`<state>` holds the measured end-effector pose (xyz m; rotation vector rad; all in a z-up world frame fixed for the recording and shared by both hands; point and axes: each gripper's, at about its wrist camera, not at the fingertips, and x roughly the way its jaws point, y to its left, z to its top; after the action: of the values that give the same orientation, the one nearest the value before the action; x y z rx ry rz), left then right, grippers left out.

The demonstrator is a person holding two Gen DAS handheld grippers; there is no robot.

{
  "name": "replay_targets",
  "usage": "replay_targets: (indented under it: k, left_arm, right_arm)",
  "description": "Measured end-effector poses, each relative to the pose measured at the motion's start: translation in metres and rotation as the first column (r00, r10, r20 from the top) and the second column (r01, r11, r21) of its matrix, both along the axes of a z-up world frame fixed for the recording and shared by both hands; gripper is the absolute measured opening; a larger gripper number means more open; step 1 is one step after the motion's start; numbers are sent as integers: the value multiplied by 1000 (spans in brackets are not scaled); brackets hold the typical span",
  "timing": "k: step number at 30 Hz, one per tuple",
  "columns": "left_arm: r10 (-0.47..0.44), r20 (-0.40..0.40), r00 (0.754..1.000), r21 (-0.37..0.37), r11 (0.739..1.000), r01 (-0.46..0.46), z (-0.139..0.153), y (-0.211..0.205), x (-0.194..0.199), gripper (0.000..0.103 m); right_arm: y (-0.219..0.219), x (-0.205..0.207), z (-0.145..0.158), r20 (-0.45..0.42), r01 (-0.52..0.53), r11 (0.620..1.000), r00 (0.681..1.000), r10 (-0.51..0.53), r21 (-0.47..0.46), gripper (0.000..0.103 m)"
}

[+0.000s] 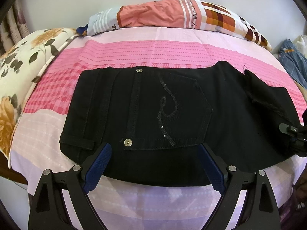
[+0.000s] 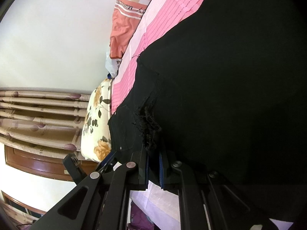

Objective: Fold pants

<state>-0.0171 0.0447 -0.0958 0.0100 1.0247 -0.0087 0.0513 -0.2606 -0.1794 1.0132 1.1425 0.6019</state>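
One pair of black pants (image 1: 172,115) lies folded on the bed (image 1: 48,140), its back pocket (image 1: 172,111) facing up with a curling line of sequins stitched across it and a metal rivet (image 1: 127,142) at the pocket's near corner. The waistband end sits toward the left of the left wrist view, while the frayed leg hem (image 2: 149,126) is lifted at the right.

The right gripper (image 2: 152,169) has its jaws clenched on that frayed hem, the black cloth pinched between the blue pads and spreading up over most of the right wrist view. The left gripper (image 1: 154,164) hovers over the near edge of the pants, pointing steeply down, its jaws released and standing wide with only the flat cloth below them; its blue pads (image 1: 97,166) grip nothing.

Under the pants is a pink sheet with checked and striped bands. At the far end of the bed lies a pillow (image 1: 172,17) in coral, white and orange-brown squares, and to the left a cream pillow (image 1: 23,67) with yellow flowers. A blue checked cloth (image 1: 293,57) sits off the bed's right side.
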Motion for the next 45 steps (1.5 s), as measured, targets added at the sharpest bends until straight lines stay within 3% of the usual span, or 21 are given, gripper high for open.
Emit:
replay_targets:
  k: [19, 27, 45]
  left_arm:
    - [-5, -23, 1000, 6, 1000, 5, -6, -2, 2, 91]
    - [-7, -29, 1000, 9, 1000, 7, -8, -3, 2, 91]
    - [-12, -41, 999, 17, 1000, 13, -12, -4, 1, 91]
  right_arm:
    - [16, 4, -3, 8, -50, 999, 999, 50, 7, 10]
    - [24, 5, 0, 25, -83, 996, 996, 84, -31, 11]
    - [40, 6, -1, 33, -169, 985, 985, 168, 27, 24]
